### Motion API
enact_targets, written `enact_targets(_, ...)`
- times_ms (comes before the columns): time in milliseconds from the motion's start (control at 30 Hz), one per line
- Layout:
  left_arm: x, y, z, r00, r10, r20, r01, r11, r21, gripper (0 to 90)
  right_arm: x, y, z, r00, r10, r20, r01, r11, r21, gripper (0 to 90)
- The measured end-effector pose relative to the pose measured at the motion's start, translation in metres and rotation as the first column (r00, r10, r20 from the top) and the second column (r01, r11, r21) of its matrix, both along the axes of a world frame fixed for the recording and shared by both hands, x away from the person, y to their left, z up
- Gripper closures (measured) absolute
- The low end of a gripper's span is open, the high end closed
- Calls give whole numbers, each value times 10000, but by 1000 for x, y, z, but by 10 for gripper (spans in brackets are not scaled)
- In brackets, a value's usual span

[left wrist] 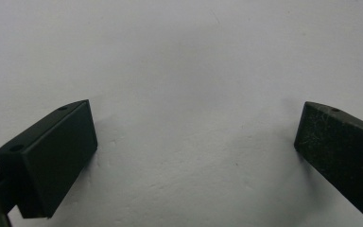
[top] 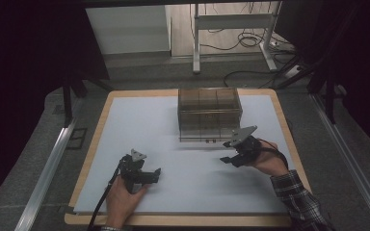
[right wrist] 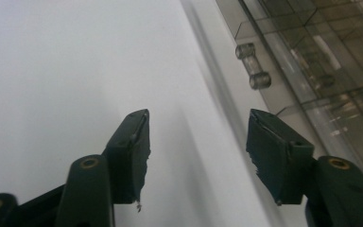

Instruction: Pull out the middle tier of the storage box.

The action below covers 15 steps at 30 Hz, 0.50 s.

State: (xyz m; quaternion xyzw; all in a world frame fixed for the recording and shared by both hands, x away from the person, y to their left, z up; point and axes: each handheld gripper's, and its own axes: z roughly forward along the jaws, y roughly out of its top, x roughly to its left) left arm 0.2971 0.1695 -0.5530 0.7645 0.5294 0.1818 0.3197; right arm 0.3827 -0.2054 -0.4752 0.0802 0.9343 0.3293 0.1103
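A wooden table (top: 94, 144) carries a large white sheet (top: 183, 192) that covers nearly all of its top. Toward the far side of the sheet, a little right of centre, stands a smoky see-through plastic box (top: 209, 111) divided into compartments; on its near face, low down, sit two small round knobs (right wrist: 253, 66).

The right gripper (top: 230, 153) hangs just off the near right corner of the box, close to it but not touching, with the person's right hand (top: 270, 163) behind it and a checked sleeve (top: 298, 195) at the near right edge. In the right gripper view its jaws stand apart with nothing but bare sheet between them, the box wall and its knobs just beyond the right-hand one.

The left gripper (top: 155, 174) rests low over the sheet on the near left, well apart from the box, held by the left hand (top: 123, 199). Its jaws are spread wide over bare white surface, holding nothing.
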Motion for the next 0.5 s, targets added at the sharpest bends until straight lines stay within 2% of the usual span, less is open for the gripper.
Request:
enact_targets(233,0,0,0,10000,11,-3,-11,10000,3,0,-8,-7,-4,9976,-698,-45,699,9972,248,316)
enact_targets(500,0,0,0,10000,41,17,-41,10000,-27,0,-19,-13,-8,9926,-1207,-114,1211,9913,517,224)
